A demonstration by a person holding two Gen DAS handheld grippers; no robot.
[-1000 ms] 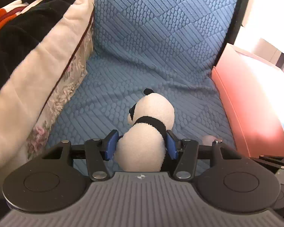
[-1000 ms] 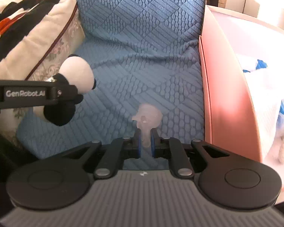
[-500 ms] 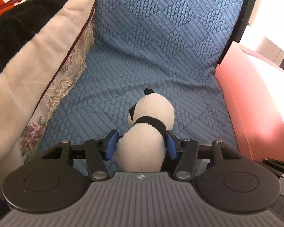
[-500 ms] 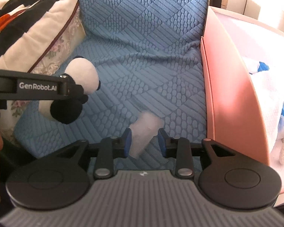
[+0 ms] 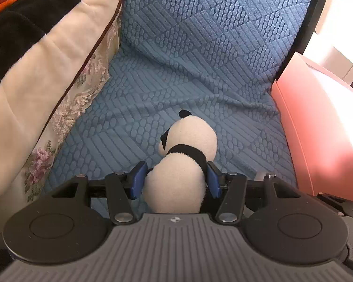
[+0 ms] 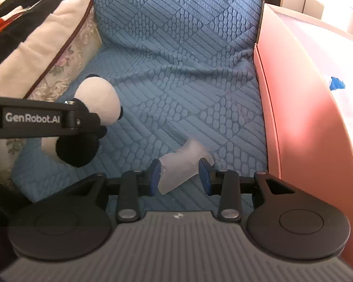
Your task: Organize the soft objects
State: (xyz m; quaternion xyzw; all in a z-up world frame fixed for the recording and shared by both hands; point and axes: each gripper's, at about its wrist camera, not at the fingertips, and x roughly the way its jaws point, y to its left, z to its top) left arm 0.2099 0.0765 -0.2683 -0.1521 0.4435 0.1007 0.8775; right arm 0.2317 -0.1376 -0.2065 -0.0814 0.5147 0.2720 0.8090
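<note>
My left gripper (image 5: 175, 181) is shut on a black-and-white plush panda (image 5: 183, 162) and holds it over the blue textured seat (image 5: 176, 70). The panda also shows in the right wrist view (image 6: 96, 103), held by the left gripper's black arm (image 6: 33, 119). My right gripper (image 6: 180, 176) is open. A small pale translucent soft toy (image 6: 180, 164) lies tilted on the seat between its blue fingers, touching the left one.
A pink storage box (image 6: 301, 122) stands to the right of the seat, with white and blue soft things inside (image 6: 348, 108). A cream floral cushion (image 5: 58, 82) under a black, red and white blanket (image 5: 11, 23) fills the left side.
My right gripper has opened and let go of the pale toy, which tipped over onto the seat. My left gripper keeps the panda and has shifted slightly forward.
</note>
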